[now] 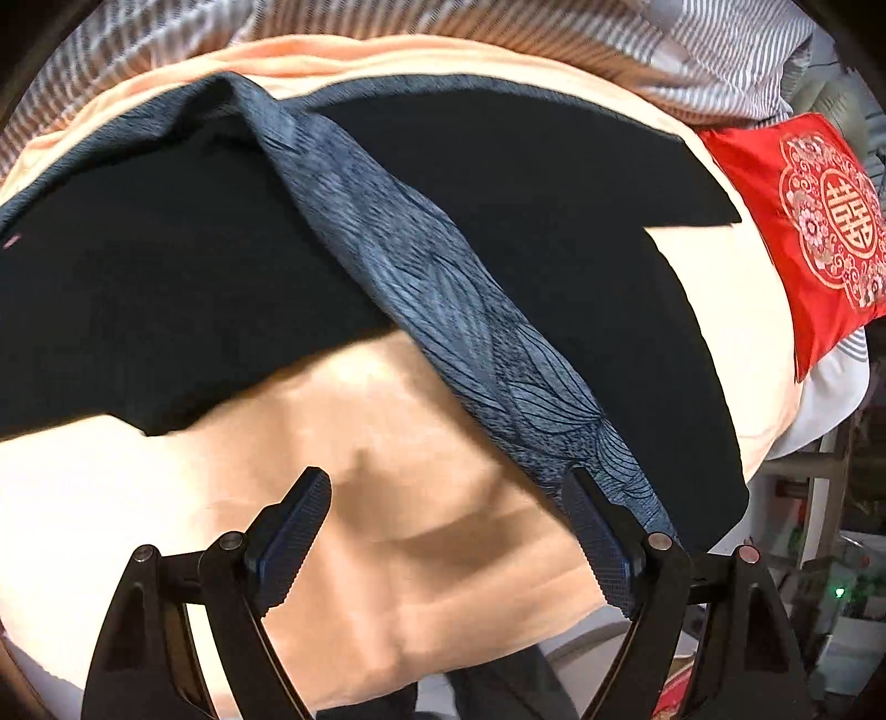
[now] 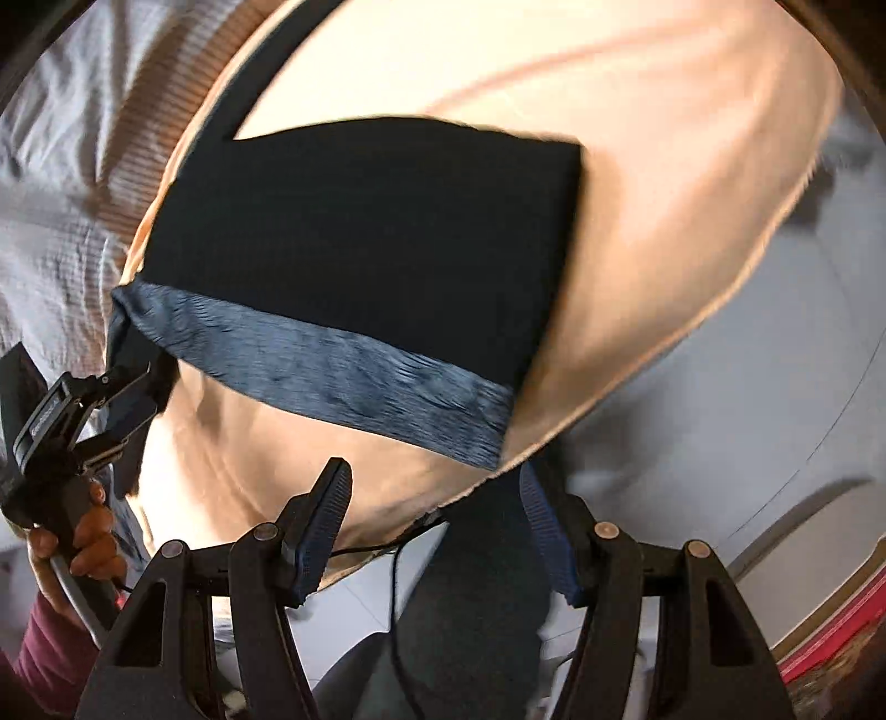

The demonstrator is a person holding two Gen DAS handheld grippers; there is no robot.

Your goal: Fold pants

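Observation:
Black pants (image 1: 166, 288) lie spread on a peach sheet (image 1: 387, 443), with a blue-grey patterned band (image 1: 432, 288) running diagonally across them. My left gripper (image 1: 443, 482) hovers open over bare sheet just in front of that band, nothing between its fingers. In the right wrist view the pants (image 2: 360, 232) show as a folded dark block with the blue-grey band (image 2: 343, 376) along the near edge. My right gripper (image 2: 432, 471) is open above the sheet's near edge and holds nothing. The left gripper (image 2: 147, 399), held in a hand, sits by the band's left end.
A red embroidered cushion (image 1: 819, 221) lies at the right of the bed and a striped duvet (image 1: 443, 22) is bunched at the back. The bed's edge, a black cable (image 2: 396, 581), the person's dark trouser leg (image 2: 470, 581) and pale floor are below the right gripper.

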